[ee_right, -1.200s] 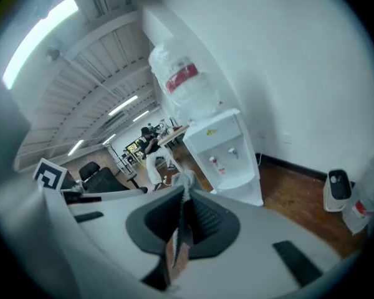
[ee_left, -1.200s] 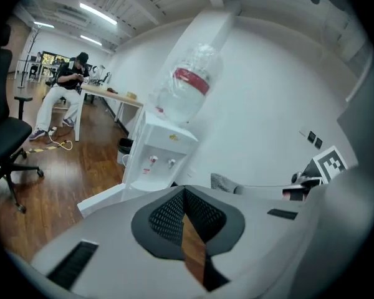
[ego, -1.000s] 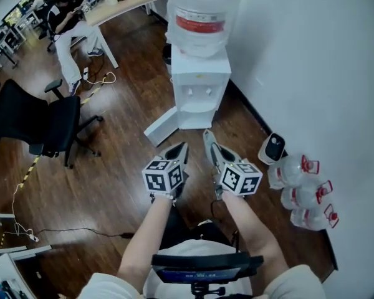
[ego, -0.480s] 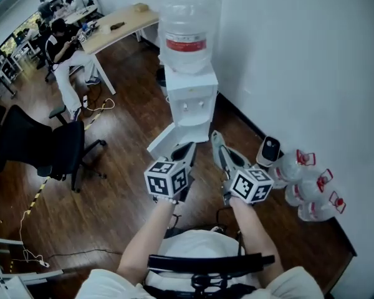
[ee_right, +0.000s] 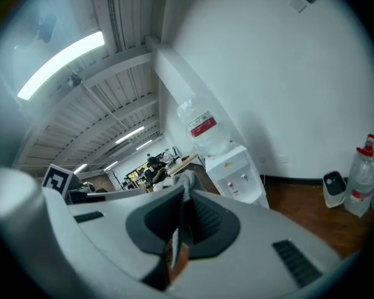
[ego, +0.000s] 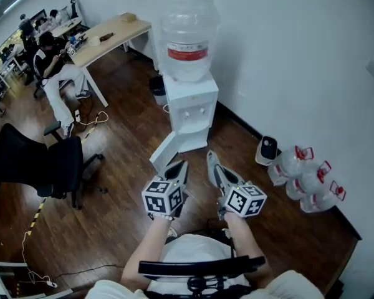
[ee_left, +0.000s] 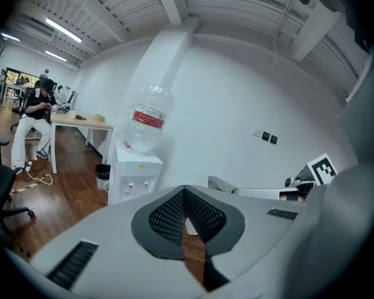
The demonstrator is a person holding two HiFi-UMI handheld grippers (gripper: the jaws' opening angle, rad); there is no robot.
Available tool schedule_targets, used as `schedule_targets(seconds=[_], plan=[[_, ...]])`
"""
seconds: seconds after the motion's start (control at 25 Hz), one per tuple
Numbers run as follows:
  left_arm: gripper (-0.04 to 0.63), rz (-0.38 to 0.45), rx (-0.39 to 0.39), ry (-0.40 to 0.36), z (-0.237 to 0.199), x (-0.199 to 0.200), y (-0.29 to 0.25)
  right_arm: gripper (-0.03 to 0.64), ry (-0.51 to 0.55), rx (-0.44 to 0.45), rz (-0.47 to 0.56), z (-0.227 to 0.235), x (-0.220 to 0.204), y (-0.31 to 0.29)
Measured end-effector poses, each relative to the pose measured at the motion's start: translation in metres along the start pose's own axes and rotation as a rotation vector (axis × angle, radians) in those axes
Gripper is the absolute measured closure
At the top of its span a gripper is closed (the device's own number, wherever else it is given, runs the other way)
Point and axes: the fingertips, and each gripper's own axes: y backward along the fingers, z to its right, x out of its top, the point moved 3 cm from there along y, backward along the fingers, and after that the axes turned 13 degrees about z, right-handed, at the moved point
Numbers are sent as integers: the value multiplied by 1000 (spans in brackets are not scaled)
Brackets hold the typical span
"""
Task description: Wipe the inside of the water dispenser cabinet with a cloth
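Much of the far left is too small to read: a pale wooden desk (ego: 109, 33) runs off toward the edge of the head view, and a seated person (ego: 50, 61) beside it shows as little more than a shape. Nearer me, 1 black office chair (ego: 40, 161) stands on the brown wood floor (ego: 118, 229).

My left gripper (ego: 182, 165) has its jaws closed tip to tip. In its own view only a sliver of floor shows in the wedge behind the tips, and nothing is nipped there.

Well ahead of both tips stands the white water dispenser (ego: 190, 108), backed against the white wall (ego: 287, 55), with a clear upturned bottle (ego: 187, 36) on top. Its white cabinet door (ego: 165, 153) hangs open to the left, but from this steep angle I cannot see the inside of the cabinet.

My right gripper (ego: 210, 158) is clamped on a grey cloth (ee_right: 187, 179). Only 1 small tuft shows above the tips; the jaws hide the rest.

Further right, by the wall, sits a small white-and-black device (ego: 268, 149) that I cannot identify, then clear plastic bottles with red caps (ego: 308, 180), bunched so closely that I cannot count them.
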Motion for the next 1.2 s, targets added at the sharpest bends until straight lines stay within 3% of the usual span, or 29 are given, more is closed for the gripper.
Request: schedule_targets(seconds=[0.24,0.56,1.2], plan=[[598,17,0,29,-2,4,3,597,64,-2,7,-7,19,-1],[598,35,4,51,18,3,-8,597,74,5,-11,7,32,8],[598,18,3,27,29,0,-17,597,61,39,-16,7,36,8]])
